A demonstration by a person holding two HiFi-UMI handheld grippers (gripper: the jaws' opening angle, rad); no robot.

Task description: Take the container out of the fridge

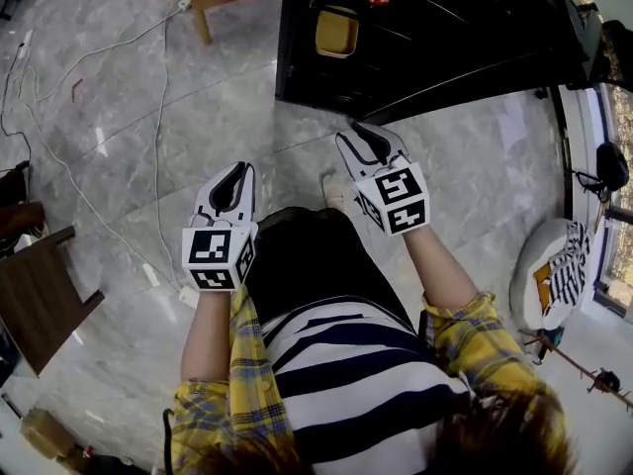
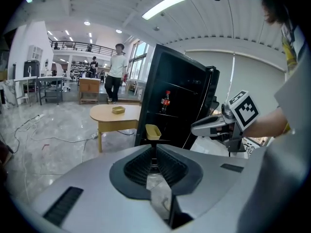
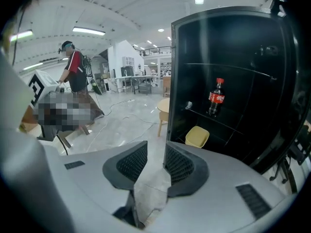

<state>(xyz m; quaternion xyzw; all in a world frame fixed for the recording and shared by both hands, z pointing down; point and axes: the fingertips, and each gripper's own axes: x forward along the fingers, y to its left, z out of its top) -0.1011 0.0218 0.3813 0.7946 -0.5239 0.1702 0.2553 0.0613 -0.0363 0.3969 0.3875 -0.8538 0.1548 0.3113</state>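
While yellow container sits in fridge, L gripper clenched empty, R gripper released

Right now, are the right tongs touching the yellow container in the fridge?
Apart. The right gripper view shows the right tongs open and empty, with bare floor between them and the yellow container inside the fridge.

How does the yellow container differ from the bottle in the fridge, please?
The container is yellow, low and open-topped; the bottle is dark, tall and narrow with a red cap. The bottle stands higher up, the container below and a little to its left. Both are inside the black fridge.
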